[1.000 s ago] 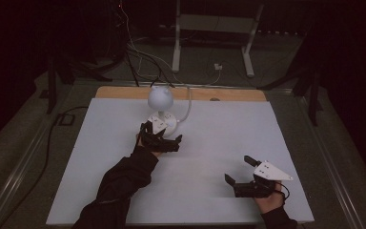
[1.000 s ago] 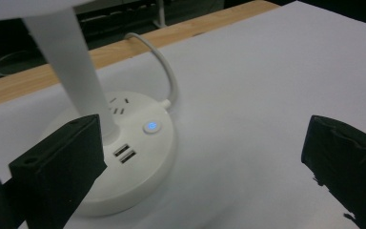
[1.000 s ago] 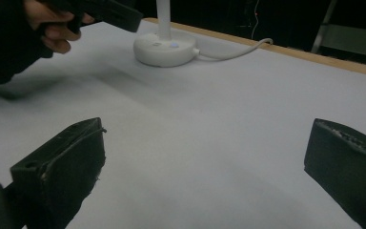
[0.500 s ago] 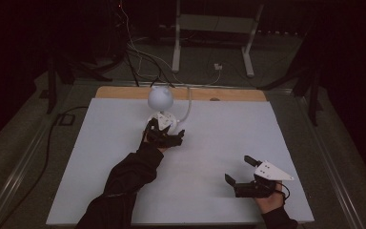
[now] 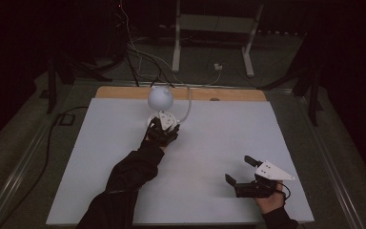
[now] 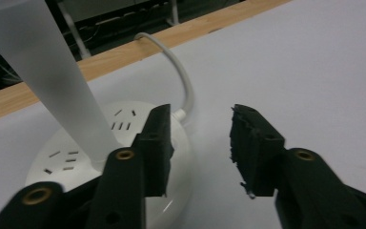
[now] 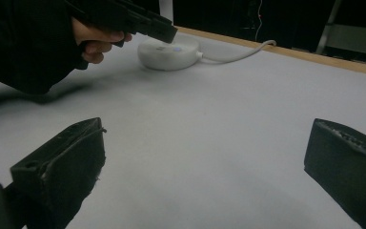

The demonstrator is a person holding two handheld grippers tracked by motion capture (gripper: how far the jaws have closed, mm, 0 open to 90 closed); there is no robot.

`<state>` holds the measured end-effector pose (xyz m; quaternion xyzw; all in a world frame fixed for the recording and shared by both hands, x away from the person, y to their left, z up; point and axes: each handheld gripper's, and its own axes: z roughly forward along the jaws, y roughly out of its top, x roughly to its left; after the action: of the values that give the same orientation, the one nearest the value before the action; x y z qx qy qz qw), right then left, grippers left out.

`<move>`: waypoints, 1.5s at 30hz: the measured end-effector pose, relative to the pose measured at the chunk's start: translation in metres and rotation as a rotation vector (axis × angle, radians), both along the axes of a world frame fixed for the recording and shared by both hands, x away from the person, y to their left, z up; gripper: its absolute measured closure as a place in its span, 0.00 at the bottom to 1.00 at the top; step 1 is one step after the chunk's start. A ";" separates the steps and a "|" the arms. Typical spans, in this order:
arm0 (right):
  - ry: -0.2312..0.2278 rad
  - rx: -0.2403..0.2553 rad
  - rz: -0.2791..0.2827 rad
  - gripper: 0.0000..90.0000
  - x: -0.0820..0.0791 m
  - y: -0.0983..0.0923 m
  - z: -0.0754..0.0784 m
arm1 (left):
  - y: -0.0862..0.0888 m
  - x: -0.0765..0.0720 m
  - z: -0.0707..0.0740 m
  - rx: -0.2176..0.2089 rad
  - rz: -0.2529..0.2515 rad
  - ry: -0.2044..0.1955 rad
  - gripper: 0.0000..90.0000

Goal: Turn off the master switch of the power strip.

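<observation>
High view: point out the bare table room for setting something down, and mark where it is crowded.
The table is bare along its left side, left of the person's sleeve. It is also bare across the middle, between the left gripper and the right gripper, and in the far right corner. It is crowded at the far centre, around the round power socket, its cord and the lamp globe.

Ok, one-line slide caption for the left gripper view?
Open left gripper poised at the round white socket base of a frosted lamp, its cord trailing over the table edge.
</observation>
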<state>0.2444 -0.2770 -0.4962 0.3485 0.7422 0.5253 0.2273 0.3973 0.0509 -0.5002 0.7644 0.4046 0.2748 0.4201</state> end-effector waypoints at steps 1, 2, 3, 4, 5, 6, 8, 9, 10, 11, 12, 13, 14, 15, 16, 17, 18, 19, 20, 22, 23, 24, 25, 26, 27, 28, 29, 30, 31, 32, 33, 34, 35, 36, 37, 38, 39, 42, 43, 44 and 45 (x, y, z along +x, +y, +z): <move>-0.001 0.001 0.003 0.00 0.000 0.000 0.000 | 0.000 0.001 0.000 0.004 0.006 -0.001 0.78; -0.001 0.001 0.003 0.00 0.000 0.000 0.000 | 0.000 0.002 -0.001 0.004 0.009 -0.001 0.78; -0.005 0.001 0.006 0.00 0.000 0.000 0.000 | 0.000 0.003 0.000 0.006 0.004 0.004 0.83; -0.007 -0.001 0.012 0.00 0.000 0.000 0.000 | 0.000 0.004 0.000 0.019 0.011 -0.001 0.89; -0.006 -0.002 0.013 0.00 0.000 0.001 0.000 | 0.000 0.004 0.000 0.019 0.011 -0.001 0.95; -0.007 -0.004 0.014 0.00 0.000 0.001 0.000 | 0.000 0.006 -0.001 0.017 0.004 0.004 0.98; -0.008 -0.007 0.012 0.00 -0.001 0.001 0.000 | -0.001 0.008 -0.001 0.035 0.002 0.007 1.00; -0.008 -0.006 0.012 0.00 -0.001 0.001 0.000 | -0.001 0.009 -0.001 0.042 -0.006 0.011 1.00; -0.008 -0.006 0.012 0.00 -0.001 0.001 0.000 | -0.001 0.010 -0.002 0.042 -0.009 0.015 1.00; -0.008 -0.002 0.012 0.00 -0.001 0.000 0.000 | -0.001 0.012 -0.002 0.051 -0.001 0.017 1.00; -0.008 -0.002 0.011 0.00 0.000 0.000 0.000 | -0.001 0.012 -0.002 0.051 -0.001 0.017 1.00; -0.008 -0.002 0.009 0.00 0.000 0.000 0.000 | -0.001 0.014 -0.003 0.061 0.002 0.015 1.00; -0.007 -0.002 0.009 0.00 0.000 0.000 0.000 | -0.001 0.014 -0.003 0.061 0.002 0.015 1.00; -0.007 -0.003 0.009 0.00 0.000 0.000 0.000 | -0.002 0.015 -0.004 0.073 0.003 0.016 1.00; -0.007 -0.003 0.010 0.00 0.000 0.000 0.000 | -0.003 0.016 -0.005 0.084 0.008 0.010 1.00; -0.007 -0.003 0.010 0.00 0.000 0.000 0.000 | -0.003 0.017 -0.006 0.119 0.020 0.007 1.00; -0.009 -0.004 0.011 0.00 -0.001 0.000 0.000 | -0.004 0.018 -0.008 0.130 0.025 0.005 1.00; -0.009 -0.004 0.010 0.00 -0.001 0.000 0.000 | -0.004 0.019 -0.009 0.136 0.034 0.005 1.00; -0.008 -0.004 0.011 0.00 -0.001 0.000 0.000 | -0.003 0.019 -0.010 0.136 0.037 0.003 1.00; -0.007 -0.003 0.010 0.00 -0.001 0.000 0.000 | -0.003 0.021 -0.011 0.136 0.038 0.004 1.00; -0.007 -0.003 0.010 0.00 -0.001 0.000 0.000 | -0.003 0.022 -0.012 0.142 0.039 0.000 1.00; -0.005 -0.003 0.010 0.00 0.000 0.000 0.000 | -0.003 0.022 -0.013 0.153 0.040 0.000 1.00; -0.005 -0.003 0.009 0.00 0.000 0.000 -0.001 | -0.004 0.023 -0.013 0.161 0.040 -0.002 1.00; -0.004 -0.003 0.010 0.00 0.000 0.000 -0.001 | -0.005 0.023 -0.014 0.169 0.039 -0.001 1.00; -0.005 -0.003 0.011 0.00 0.000 0.000 -0.001 | -0.006 0.024 -0.016 0.175 0.027 0.006 1.00; -0.005 -0.004 0.010 0.00 0.000 0.000 -0.001 | -0.006 0.024 -0.016 0.175 0.027 0.006 1.00; -0.004 -0.004 0.010 0.00 0.000 0.000 -0.001 | -0.006 0.023 -0.017 0.185 0.029 -0.005 1.00; -0.003 -0.004 0.009 0.00 0.000 0.000 -0.001 | -0.007 0.023 -0.017 0.191 0.030 -0.009 1.00; -0.003 -0.004 0.009 0.00 0.000 0.000 -0.001 | -0.007 0.023 -0.017 0.187 0.028 -0.008 1.00; -0.003 -0.004 0.010 0.00 0.000 0.000 -0.001 | -0.008 0.023 -0.017 0.192 0.025 -0.012 1.00; -0.003 -0.005 0.009 0.00 0.000 0.000 -0.001 | -0.008 0.023 -0.017 0.204 0.027 -0.020 1.00; -0.003 -0.004 0.009 0.00 0.000 0.000 -0.001 | -0.008 0.024 -0.018 0.202 0.024 -0.020 1.00; -0.003 -0.004 0.009 0.00 0.000 0.000 -0.001 | -0.007 0.024 -0.018 0.188 0.019 -0.014 1.00; -0.002 -0.005 0.009 0.00 0.000 0.000 -0.001 | -0.007 0.025 -0.018 0.189 0.021 -0.016 1.00; -0.002 -0.005 0.009 0.00 0.000 0.000 -0.001 | -0.006 0.026 -0.018 0.193 0.021 -0.019 1.00; 0.000 -0.005 0.010 0.00 0.000 0.000 -0.001 | -0.006 0.026 -0.018 0.189 0.018 -0.019 1.00; 0.000 -0.005 0.010 0.00 0.000 0.000 -0.001 | -0.005 0.027 -0.018 0.187 0.018 -0.019 1.00; 0.001 -0.004 0.009 0.00 0.000 0.000 -0.001 | -0.004 0.027 -0.019 0.187 0.016 -0.019 1.00; 0.002 -0.004 0.009 0.00 0.000 0.000 -0.001 | -0.005 0.027 -0.019 0.190 0.013 -0.017 1.00; 0.002 -0.006 0.009 0.00 0.000 0.000 -0.001 | -0.005 0.028 -0.019 0.194 0.011 -0.018 1.00; 0.002 -0.007 0.010 0.00 0.000 0.001 -0.001 | -0.004 0.028 -0.019 0.182 0.008 -0.010 1.00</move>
<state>0.2443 -0.2765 -0.4974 0.3445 0.7460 0.5236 0.2250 0.4254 0.0464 -0.5187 0.7963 0.3789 0.3161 0.3500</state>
